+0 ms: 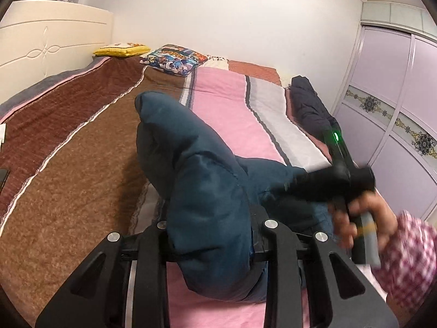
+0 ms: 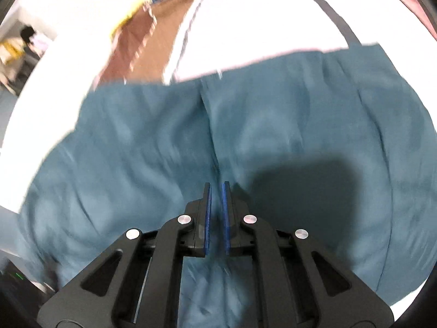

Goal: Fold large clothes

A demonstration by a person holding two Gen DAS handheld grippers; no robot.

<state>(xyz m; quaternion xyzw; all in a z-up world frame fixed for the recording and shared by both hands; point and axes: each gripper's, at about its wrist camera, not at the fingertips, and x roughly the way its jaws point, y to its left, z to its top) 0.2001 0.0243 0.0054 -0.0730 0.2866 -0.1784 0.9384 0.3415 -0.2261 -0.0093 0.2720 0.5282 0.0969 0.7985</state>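
A teal padded jacket [image 2: 273,125] lies spread on the bed in the right wrist view, its centre seam running toward me. In the left wrist view a thick fold of the jacket [image 1: 196,164] rises off the bed between the fingers of my left gripper [image 1: 210,218], which is shut on it; the cloth hides the fingertips. My right gripper [image 1: 275,188], held by a hand [image 1: 363,218] in a checked sleeve, points into the jacket from the right. From its own camera the right gripper [image 2: 215,188] hovers over the jacket, blue pads a slit apart with nothing seen clamped.
The bed cover [image 1: 82,150] has brown, pink and grey stripes. A yellow pillow [image 1: 123,50] and a cartoon cushion [image 1: 172,60] lie at the far end, and a dark garment [image 1: 308,104] along the right edge. Lilac wardrobe doors [image 1: 390,87] stand at the right, a cream headboard [image 1: 49,43] at the left.
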